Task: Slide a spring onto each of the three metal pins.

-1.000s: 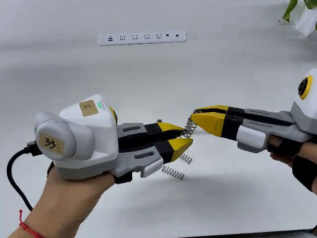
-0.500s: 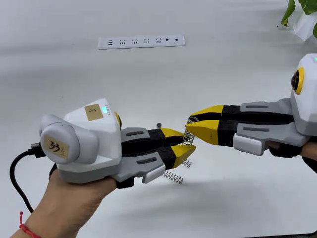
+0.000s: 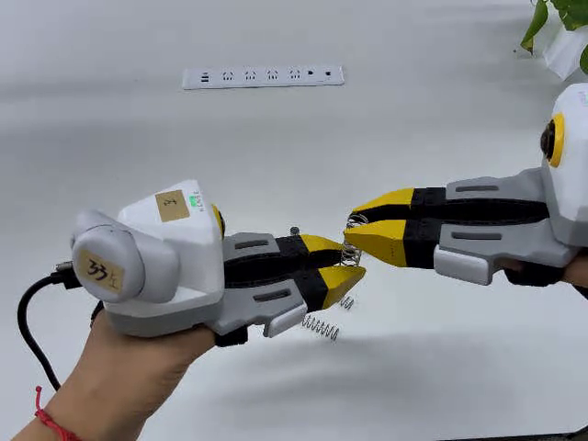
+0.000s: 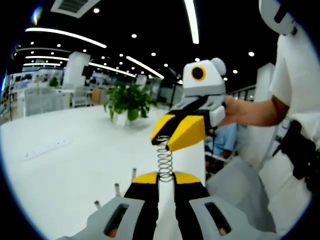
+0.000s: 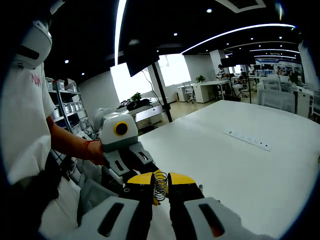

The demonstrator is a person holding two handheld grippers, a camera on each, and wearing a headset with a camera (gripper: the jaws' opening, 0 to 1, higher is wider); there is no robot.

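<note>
The spring point(image 4: 164, 161) is held clear of the desk point(image 3: 413, 129), spanning the gap between the tips of the two hand-held grippers, which point at each other. The right hand-held gripper point(image 3: 351, 225) comes in from the right with its jaws at a narrow setting, and the right gripper view shows the coil clamped between its yellow tips. The left hand-held gripper point(image 3: 344, 260) comes in from the left with its jaws almost together. The other end of the spring sits at its tips, but it cannot be told whether they clamp it. Two loose springs point(image 3: 320, 325) lie on the desk just below and near the left tips. The three metal pins point(image 4: 117, 189) stand upright in a row on the desk, to the left of the left jaws in the left gripper view. A tan tag point(image 3: 96, 273) on the rear of the left hand-held gripper reads "33". A second tag point(image 3: 171, 204) on top is not legible. A white power strip point(image 3: 264, 76) lies at the far side.
</note>
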